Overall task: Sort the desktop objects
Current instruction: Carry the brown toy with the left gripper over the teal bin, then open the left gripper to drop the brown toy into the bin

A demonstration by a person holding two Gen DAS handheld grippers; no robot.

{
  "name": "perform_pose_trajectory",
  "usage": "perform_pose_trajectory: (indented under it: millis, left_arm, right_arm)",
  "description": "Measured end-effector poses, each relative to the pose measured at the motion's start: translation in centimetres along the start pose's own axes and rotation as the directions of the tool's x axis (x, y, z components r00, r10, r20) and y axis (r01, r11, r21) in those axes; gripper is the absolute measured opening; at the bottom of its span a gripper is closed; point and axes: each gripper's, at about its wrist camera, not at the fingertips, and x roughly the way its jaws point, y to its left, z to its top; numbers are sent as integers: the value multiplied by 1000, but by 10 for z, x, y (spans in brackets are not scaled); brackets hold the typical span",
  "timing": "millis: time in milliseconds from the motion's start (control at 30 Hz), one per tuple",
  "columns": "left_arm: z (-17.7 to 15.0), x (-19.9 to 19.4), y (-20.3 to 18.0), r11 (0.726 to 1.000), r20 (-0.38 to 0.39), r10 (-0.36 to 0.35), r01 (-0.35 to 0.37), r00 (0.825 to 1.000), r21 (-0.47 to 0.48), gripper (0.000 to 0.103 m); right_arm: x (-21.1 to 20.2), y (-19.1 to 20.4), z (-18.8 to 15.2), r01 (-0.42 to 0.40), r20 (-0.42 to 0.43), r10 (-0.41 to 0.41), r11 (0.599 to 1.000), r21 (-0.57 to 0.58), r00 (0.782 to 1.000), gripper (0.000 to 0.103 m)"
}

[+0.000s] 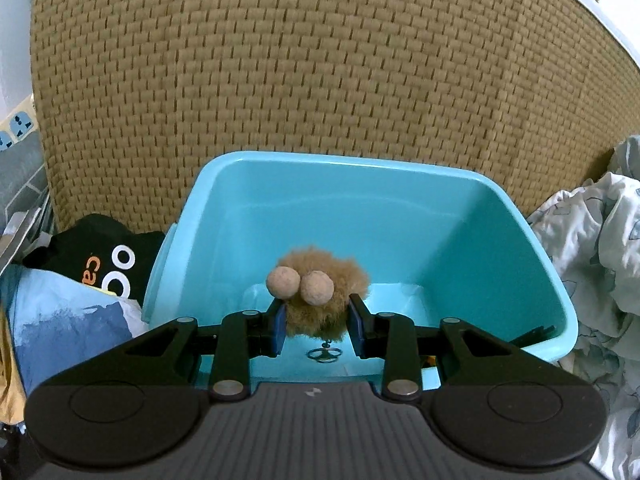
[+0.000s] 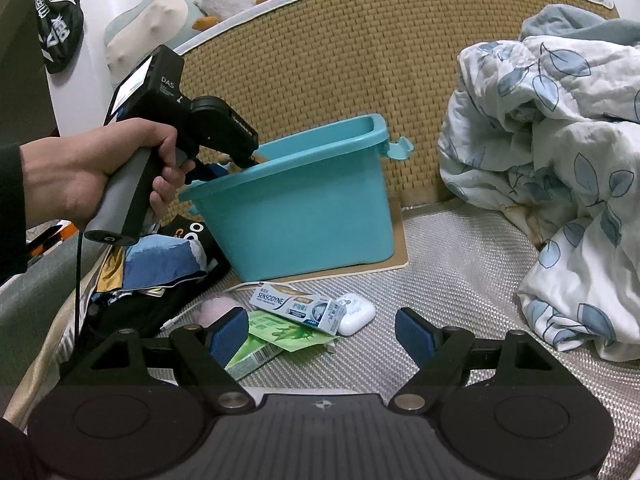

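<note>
Brown fuzzy toy point(image 1: 320, 300), clamped between the jaws of the left gripper point(image 1: 317, 326), held above the open turquoise bin point(image 1: 520, 240), with a small metal ring point(image 1: 324, 354) dangling beneath the jaws. Right gripper point(image 2: 322, 336) with jaws spread wide and nothing between them; just ahead on the bed lie a Sensodyne box point(image 2: 296, 304), a green packet point(image 2: 288, 334) and a white earbud case point(image 2: 356, 314), the bin farther ahead.

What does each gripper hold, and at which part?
The left gripper clamps the brown fluffy keychain toy by its lower furry body, above the teal bin. The right gripper holds nothing.
</note>
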Motion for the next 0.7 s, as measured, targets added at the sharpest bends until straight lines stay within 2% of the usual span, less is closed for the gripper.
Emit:
perform_pose_trajectory:
  millis: [700]
  left_arm:
    - [0, -3, 3, 1000, -9, 28, -28, 1000, -5, 38]
  right_arm:
    - [2, -4, 0, -3, -8, 3, 1000, -2, 1000, 85]
